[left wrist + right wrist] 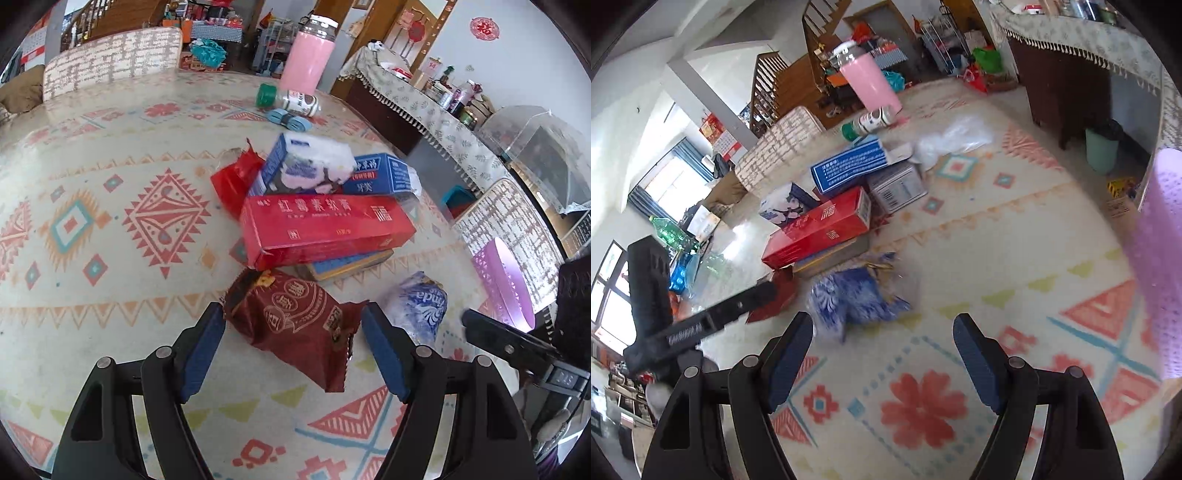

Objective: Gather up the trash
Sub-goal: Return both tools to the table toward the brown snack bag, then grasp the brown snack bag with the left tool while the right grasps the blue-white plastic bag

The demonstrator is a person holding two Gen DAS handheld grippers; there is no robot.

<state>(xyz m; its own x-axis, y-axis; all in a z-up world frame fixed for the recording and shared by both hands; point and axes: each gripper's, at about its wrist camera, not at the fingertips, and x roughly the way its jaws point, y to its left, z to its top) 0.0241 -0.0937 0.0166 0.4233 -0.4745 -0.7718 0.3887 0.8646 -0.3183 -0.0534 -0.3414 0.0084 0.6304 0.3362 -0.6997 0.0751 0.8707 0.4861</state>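
Two bits of trash sit closest to us on the patterned tablecloth (92, 229): a dark red snack wrapper (295, 325) between our left gripper (293, 321)'s spread jaws, not pinched, and a crumpled blue-white wrapper (417, 306) reading "inda". Behind, a red box (325, 229) shows 红霉素软膏. Only our right view shows the open right gripper (882, 332) over bare cloth and green bottles (670, 230).
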